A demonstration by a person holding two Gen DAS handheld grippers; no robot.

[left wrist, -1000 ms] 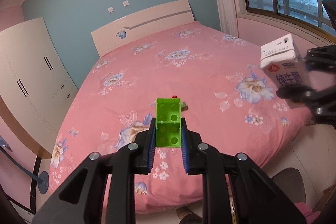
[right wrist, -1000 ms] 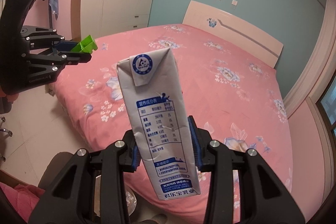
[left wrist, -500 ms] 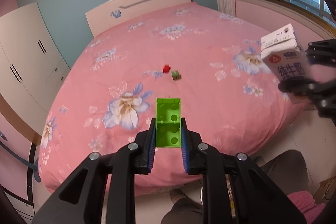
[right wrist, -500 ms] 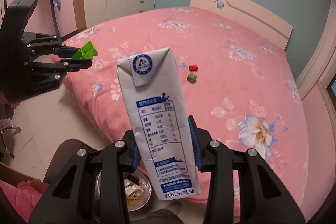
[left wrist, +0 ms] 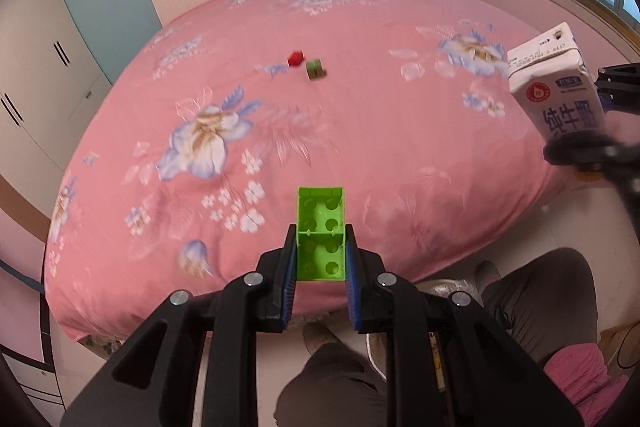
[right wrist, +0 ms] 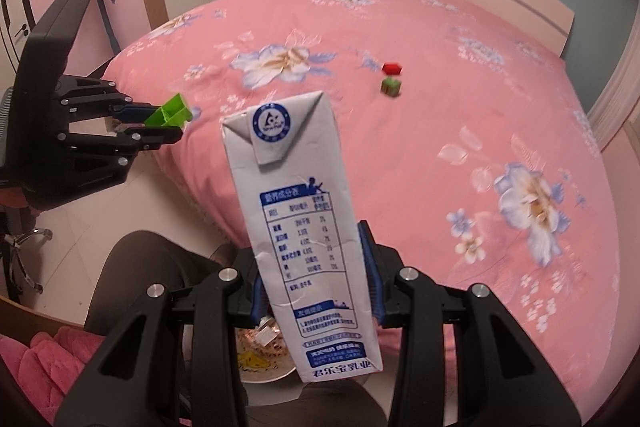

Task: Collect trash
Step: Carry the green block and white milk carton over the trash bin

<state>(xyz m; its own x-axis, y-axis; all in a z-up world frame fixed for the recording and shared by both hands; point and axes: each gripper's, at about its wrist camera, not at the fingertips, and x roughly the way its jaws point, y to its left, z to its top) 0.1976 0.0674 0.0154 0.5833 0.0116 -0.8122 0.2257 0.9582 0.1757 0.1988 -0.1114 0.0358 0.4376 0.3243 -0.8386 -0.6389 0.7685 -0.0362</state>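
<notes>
Both loaded: left gripper (left wrist: 320, 263) clamps brick (left wrist: 321, 233), right gripper (right wrist: 314, 281) clamps carton (right wrist: 300, 227); each should be centred over bin (right wrist: 260, 367) before release.

Carton front: the milk carton (left wrist: 560, 95) bears large blue characters 纯牛奶, with a round red logo above them.
Carton side: the same milk carton (right wrist: 304, 227) shows a blue heading 营养成分表 over a nutrition table too blurred to read.
Carton base: 君乐宝乳业 in white on blue.
Carton top flap: a round blue emblem, its wording illegible.
</notes>
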